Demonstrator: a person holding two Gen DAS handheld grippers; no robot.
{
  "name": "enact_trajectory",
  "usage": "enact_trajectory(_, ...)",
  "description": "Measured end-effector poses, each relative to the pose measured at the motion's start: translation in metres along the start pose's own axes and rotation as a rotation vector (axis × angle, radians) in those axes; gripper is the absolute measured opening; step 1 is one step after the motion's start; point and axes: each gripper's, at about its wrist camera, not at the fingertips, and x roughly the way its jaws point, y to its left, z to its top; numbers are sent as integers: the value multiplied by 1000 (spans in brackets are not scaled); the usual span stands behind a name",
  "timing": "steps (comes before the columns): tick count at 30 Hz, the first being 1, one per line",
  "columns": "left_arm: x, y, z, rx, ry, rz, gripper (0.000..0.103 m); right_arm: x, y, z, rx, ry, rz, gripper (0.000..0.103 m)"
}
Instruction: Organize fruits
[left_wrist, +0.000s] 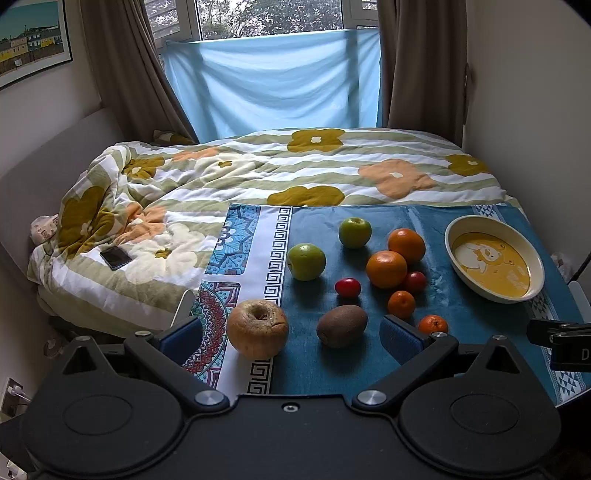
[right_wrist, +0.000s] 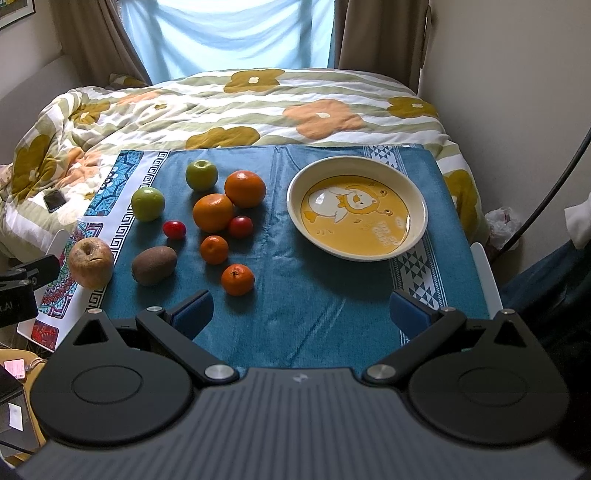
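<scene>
While both claws hang wide open over the near edge of the blue cloth (right_wrist: 314, 314), nothing is gripped on either side. Far left, a dark phone (left_wrist: 115, 257) lies on the flowered duvet (left_wrist: 258, 173). The left gripper (left_wrist: 291, 334) has its blue pads spread apart, with a wrinkled brown apple (left_wrist: 257, 328) and a kiwi (left_wrist: 342, 325) sitting on the cloth between them, neither one touched. Beyond those, two green apples (left_wrist: 306, 261) stand apart from each other, and a small red tomato (left_wrist: 347, 287) lies between the nearer one and the kiwi. Moving right, two big oranges (left_wrist: 386, 268) press together, a second tomato (left_wrist: 414, 281) tucked against the nearer orange. Two little mandarins (left_wrist: 401, 304) sit nearer the camera. Further right, the cream bowl (right_wrist: 295, 199) with its yellow cartoon base stands empty, well apart from the fruit. The right gripper (right_wrist: 301, 314), jaws fully spread, hovers over bare cloth just short of that bowl.
</scene>
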Motion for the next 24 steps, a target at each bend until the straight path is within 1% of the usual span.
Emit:
enact_trajectory(13,3,2,1,-2,2,5,103,1,-1,1,2,3,1,103)
enact_trajectory(19,6,4,2,-5,6,11,103,7,8,1,1,9,6,103)
enact_trajectory(24,5,4,3,-4,6,10,103,7,7,2,2,11,6,103)
